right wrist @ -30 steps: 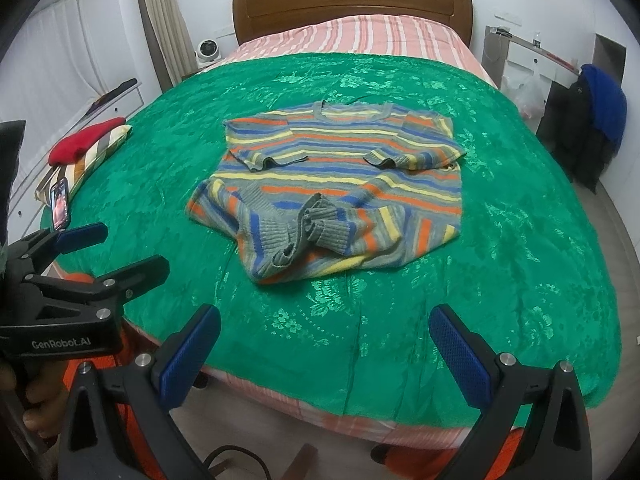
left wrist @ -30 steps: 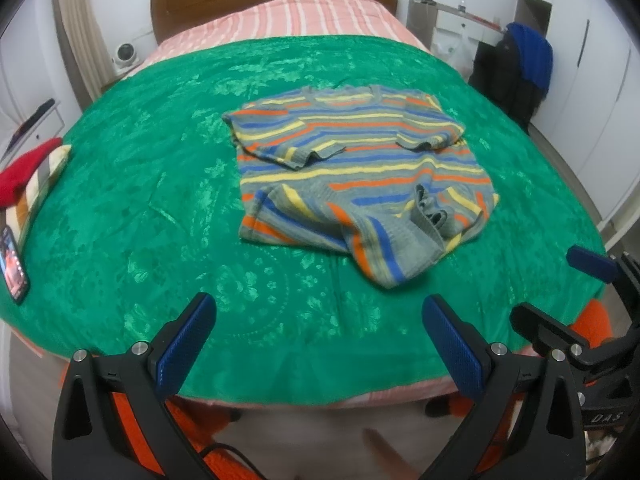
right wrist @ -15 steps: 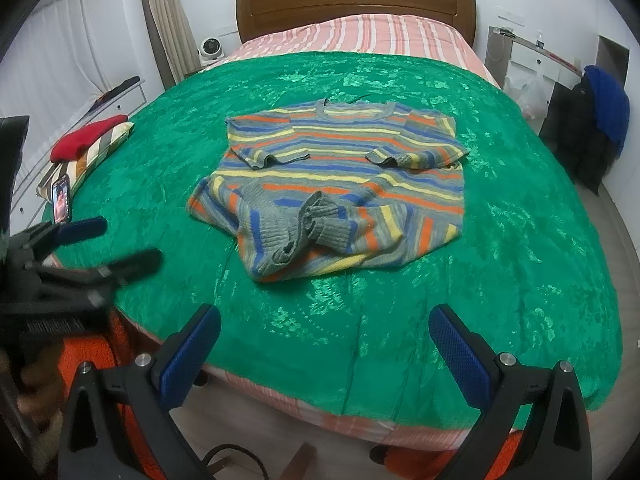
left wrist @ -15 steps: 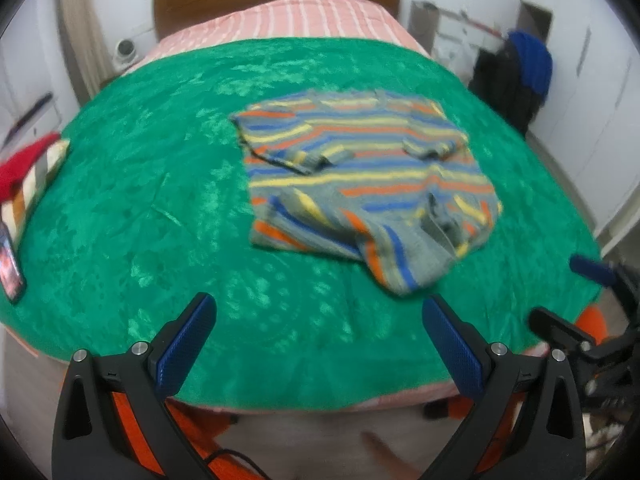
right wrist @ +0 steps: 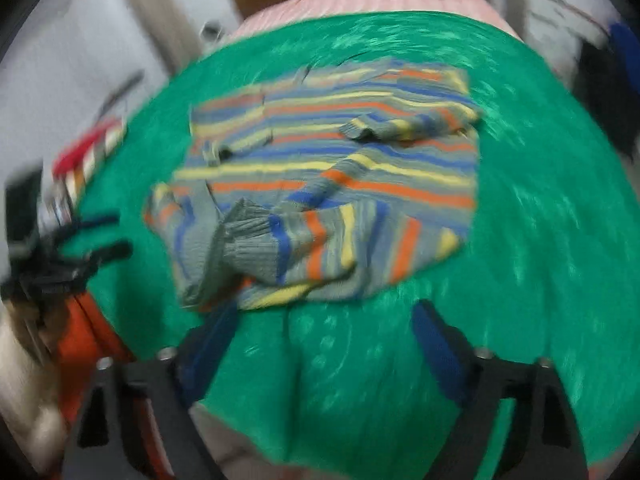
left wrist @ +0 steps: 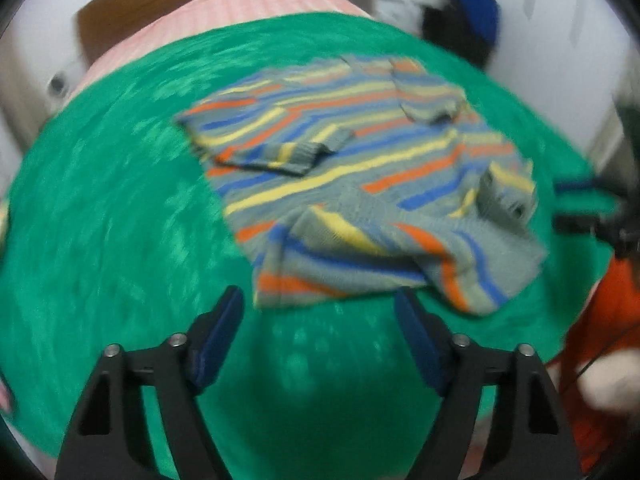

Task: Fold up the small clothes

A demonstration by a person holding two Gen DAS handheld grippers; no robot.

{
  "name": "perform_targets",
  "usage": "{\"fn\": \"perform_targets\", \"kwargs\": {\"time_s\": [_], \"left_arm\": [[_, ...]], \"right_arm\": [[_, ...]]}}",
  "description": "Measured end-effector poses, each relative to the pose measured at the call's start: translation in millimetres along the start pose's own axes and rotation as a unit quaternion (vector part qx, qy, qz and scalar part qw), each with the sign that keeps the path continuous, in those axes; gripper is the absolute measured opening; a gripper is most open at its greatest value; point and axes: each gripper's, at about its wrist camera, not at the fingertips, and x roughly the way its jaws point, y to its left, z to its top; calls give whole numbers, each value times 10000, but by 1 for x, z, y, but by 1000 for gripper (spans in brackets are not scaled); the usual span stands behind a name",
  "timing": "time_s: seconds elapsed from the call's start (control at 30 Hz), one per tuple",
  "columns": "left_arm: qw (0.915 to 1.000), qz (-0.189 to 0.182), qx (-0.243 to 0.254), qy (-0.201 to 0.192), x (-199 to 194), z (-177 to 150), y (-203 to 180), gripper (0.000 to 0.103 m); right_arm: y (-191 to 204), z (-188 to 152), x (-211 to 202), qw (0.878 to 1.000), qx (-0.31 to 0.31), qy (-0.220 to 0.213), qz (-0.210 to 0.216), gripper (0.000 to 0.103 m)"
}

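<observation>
left gripper [left wrist: 318, 312] jaws apart, empty | right gripper [right wrist: 322, 320] same | striped sweater [left wrist: 360, 184] on green bedspread [left wrist: 112, 220], near hem rumpled (frames blurred) | risk: pinching bedspread with hem, dragging folded sleeves loose

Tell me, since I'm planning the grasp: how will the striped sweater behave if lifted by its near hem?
The sweater looks like soft knit, already rumpled and folded on itself, so it will probably droop and drag, not lift flat. Its ribbed cuffs lie loose on top and may slide off. The knit probably grips the gripper pads well.
</observation>
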Motion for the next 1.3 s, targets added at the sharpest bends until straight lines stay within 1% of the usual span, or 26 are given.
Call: {"fn": "perform_targets", "kwargs": {"time_s": [0.07, 0.1, 0.13, 0.17, 0.2, 0.23, 0.27, 0.37, 0.43, 0.5, 0.57, 0.6, 0.63, 0.67, 0.73, 0.8, 0.87, 0.9, 0.97, 1.0, 1.03, 1.1, 1.13, 1.17, 1.23, 1.3], "left_arm": [[9995, 178, 260, 10, 17, 6, -4, 76], [9995, 157, 277, 17, 24, 8, -4, 55], [9997, -25, 258, 39, 29, 9, -5, 37], [9996, -178, 212, 63, 30, 9, -4, 9], [9993, -333, 166, -8, 26, 8, -3, 7], [9984, -502, 161, -220, 15, 5, -1, 7], [9968, -663, 181, -416, 1, 1, 3, 6], [9932, -873, 380, -677, -41, -18, 14, 6], [9925, -758, 640, -719, -62, -35, 18, 6], [9923, -724, 873, -493, -73, -55, 21, 7], [9942, -541, 924, -116, -74, -77, 26, 10], [9952, -472, 861, 43, -71, -82, 29, 18], [9963, -442, 722, 166, -70, -89, 36, 22], [9976, -441, 489, 227, -70, -93, 44, 29], [9984, -533, 31, 176, -73, -93, 57, 38], [9978, -592, -312, -33, -72, -83, 60, 54], [9973, -554, -356, -335, -74, -70, 53, 65], [9971, -543, -328, -412, -74, -65, 49, 66], [9962, -612, -362, -499, -66, -47, 43, 66], [9954, -665, -465, -518, -63, -40, 44, 66], [9939, -745, -613, -542, -62, -36, 44, 66], [9895, -873, -959, -631, -67, -33, 46, 66], [9875, -867, -1129, -677, -70, -34, 47, 66], [9866, -828, -1225, -693, -74, -36, 50, 66], [9857, -700, -1368, -685, -82, -44, 54, 66], [9858, -527, -1457, -639, -92, -57, 62, 69]], "right_arm": [[5, 12, 24, 9985, -451, 294, -51, 82], [4, 15, 36, 9976, -591, 339, -117, 82], [3, 19, 47, 9967, -712, 360, -172, 72], [1, 21, 56, 9963, -771, 377, -40, 50], [-2, 22, 56, 9969, -707, 312, 122, 40], [-5, 22, 49, 9980, -584, 162, 190, 19], [-9, 21, 34, 9984, -500, -31, 263, 13], [-19, 5, -17, 9964, -584, -448, 409, 13], [-28, -15, -49, 9957, -678, -517, 360, 12], [-43, -40, -67, 9967, -625, -390, 328, 11], [-60, -69, -69, 9987, -485, -53, 113, 14], [-67, -82, -66, 9992, -383, 114, -31, 16], [-79, -97, -60, 9991, -188, 335, -190, 25], [-87, -104, -59, 9989, -20, 413, -233, 30], [-105, -117, -62, 9979, 537, 359, -86, 32], [-114, -117, -62, 9944, 999, 213, 258, 35], [-114, -116, -57, 9866, 1451, 88, 746, 38], [-110, -112, -53, 9854, 1480, 76, 834, 38], [-81, -92, -45, 9889, 1087, -53, 1012, 40], [-62, -78, -40, 9884, 877, -146, 1234, 40], [-43, -62, -35, 9851, 700, -220, 1555, 43], [-6, -38, -24, 9787, 373, -312, 1993, 57], [11, -24, -16, 9782, 222, -392, 2025, 63], [26, -10, -2, 9806, 158, -453, 1902, 63], [44, 8, 31, 9822, 210, -278, 1846, 63], [70, 12, 58, 9750, 48, 191, 2214, 61]]}}
